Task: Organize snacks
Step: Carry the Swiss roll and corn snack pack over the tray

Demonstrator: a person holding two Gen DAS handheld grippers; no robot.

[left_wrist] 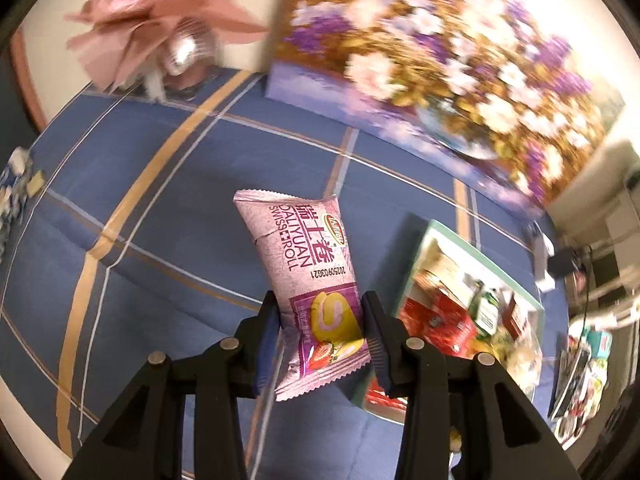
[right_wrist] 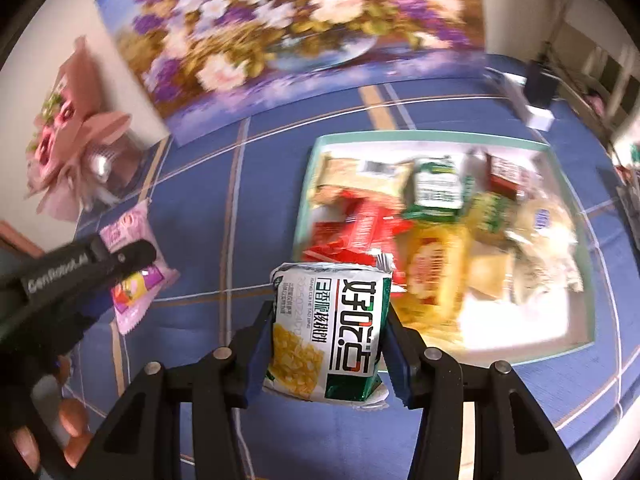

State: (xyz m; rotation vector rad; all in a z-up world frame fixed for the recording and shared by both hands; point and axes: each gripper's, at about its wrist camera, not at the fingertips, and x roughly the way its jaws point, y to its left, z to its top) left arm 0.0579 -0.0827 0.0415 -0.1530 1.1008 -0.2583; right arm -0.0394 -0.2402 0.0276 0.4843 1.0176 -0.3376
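Note:
My left gripper (left_wrist: 320, 320) is shut on the lower part of a pink Swiss roll packet (left_wrist: 304, 264), held above the blue checked cloth. To its right lies a mint-rimmed tray (left_wrist: 536, 300) filled with several snack packs. My right gripper (right_wrist: 328, 332) is shut on a green and white cracker packet (right_wrist: 332, 328), just in front of the tray's (right_wrist: 432, 135) near-left corner. In the right wrist view the left gripper (right_wrist: 120, 264) appears at far left, with the pink packet (right_wrist: 132, 256) in it and a gloved hand (right_wrist: 48, 432) behind.
A flower painting (left_wrist: 440, 64) leans against the wall at the back. A pink paper bouquet (left_wrist: 160, 12) stands at the back left. Small wrapped items (left_wrist: 18, 184) lie at the cloth's far left edge. Room clutter (left_wrist: 588, 344) shows past the table's right edge.

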